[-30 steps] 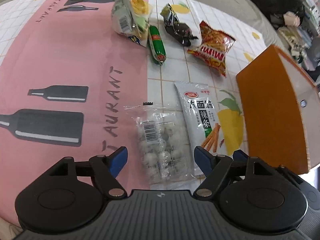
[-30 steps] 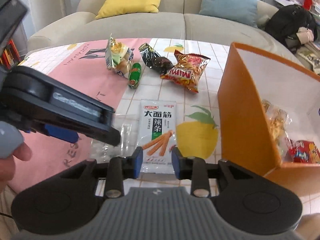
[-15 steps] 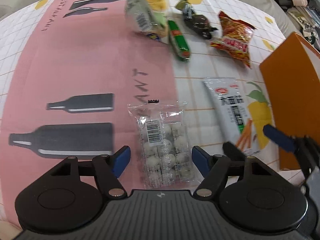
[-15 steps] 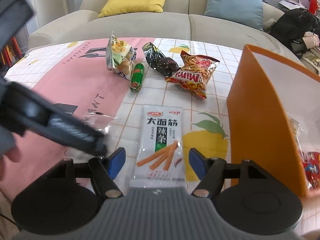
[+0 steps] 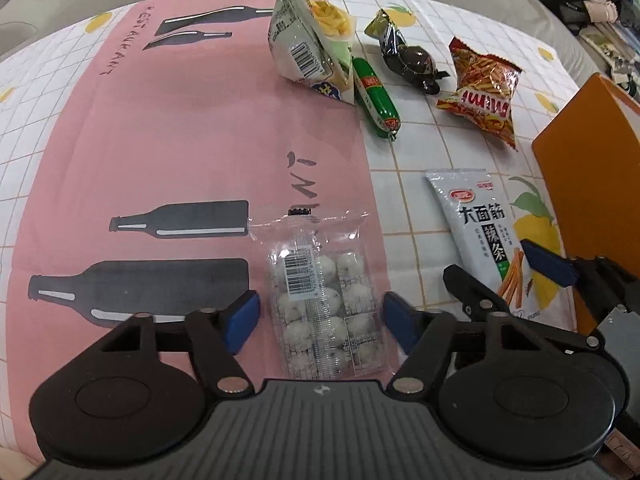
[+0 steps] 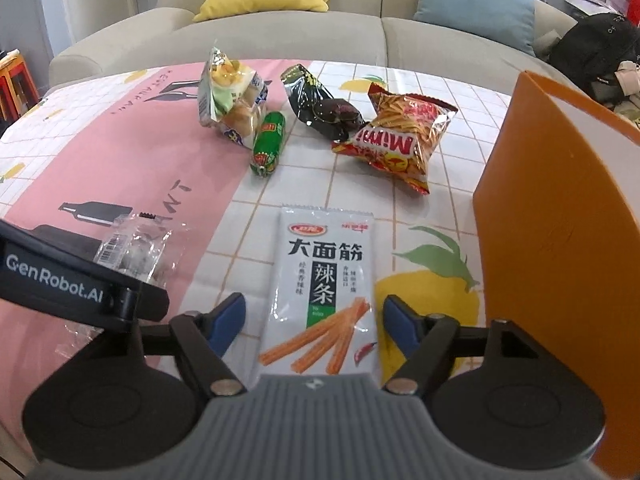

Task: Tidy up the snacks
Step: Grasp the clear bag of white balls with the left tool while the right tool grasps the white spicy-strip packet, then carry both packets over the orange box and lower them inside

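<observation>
Since a second ago, right gripper (image 6: 312, 318) has spread its fingers, straddling the white packet (image 6: 322, 288) beside the orange box (image 6: 560, 216). From the left wrist, left gripper (image 5: 320, 316) stands spread around the clear pack (image 5: 324, 300) on the tablecloth (image 5: 180, 128).

– What is seen on the table?
– A clear plastic packet of white round sweets (image 5: 326, 300) and a white spicy-strip sachet (image 6: 324, 280) are laid flat.
– And farther back?
– A green sausage stick (image 6: 269, 142), a red crisp bag (image 6: 400, 136) and a black foil pouch (image 6: 320, 106) are scattered.
</observation>
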Demonstrator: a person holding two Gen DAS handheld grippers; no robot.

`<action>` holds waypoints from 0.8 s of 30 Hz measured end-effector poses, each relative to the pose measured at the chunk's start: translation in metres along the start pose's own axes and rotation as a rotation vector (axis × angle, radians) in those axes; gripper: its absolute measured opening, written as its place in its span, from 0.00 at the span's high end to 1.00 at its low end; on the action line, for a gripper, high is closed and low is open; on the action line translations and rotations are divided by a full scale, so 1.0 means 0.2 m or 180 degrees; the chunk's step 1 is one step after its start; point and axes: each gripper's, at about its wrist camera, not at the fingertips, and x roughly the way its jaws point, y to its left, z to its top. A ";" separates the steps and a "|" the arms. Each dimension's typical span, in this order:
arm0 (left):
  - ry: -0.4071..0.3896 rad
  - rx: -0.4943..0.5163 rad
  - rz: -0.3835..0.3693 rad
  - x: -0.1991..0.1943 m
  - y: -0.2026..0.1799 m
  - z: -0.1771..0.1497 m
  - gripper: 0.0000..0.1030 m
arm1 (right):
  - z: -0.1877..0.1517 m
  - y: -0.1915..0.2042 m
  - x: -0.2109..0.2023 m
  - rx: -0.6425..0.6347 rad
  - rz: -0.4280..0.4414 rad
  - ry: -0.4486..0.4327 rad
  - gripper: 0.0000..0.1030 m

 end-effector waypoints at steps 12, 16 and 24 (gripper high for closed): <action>-0.0119 -0.0053 -0.0112 -0.07 -0.02 -0.02 0.39 | 0.03 -0.04 -0.06 0.0238 0.0109 0.0001 0.56; -0.0175 -0.0079 -0.0120 -0.15 -0.03 -0.03 0.39 | 0.05 -0.05 -0.14 0.0343 0.0189 -0.0053 0.56; -0.0370 -0.0035 -0.0178 -0.39 -0.09 -0.02 0.39 | 0.11 -0.10 -0.39 0.0591 0.0347 -0.0243 0.56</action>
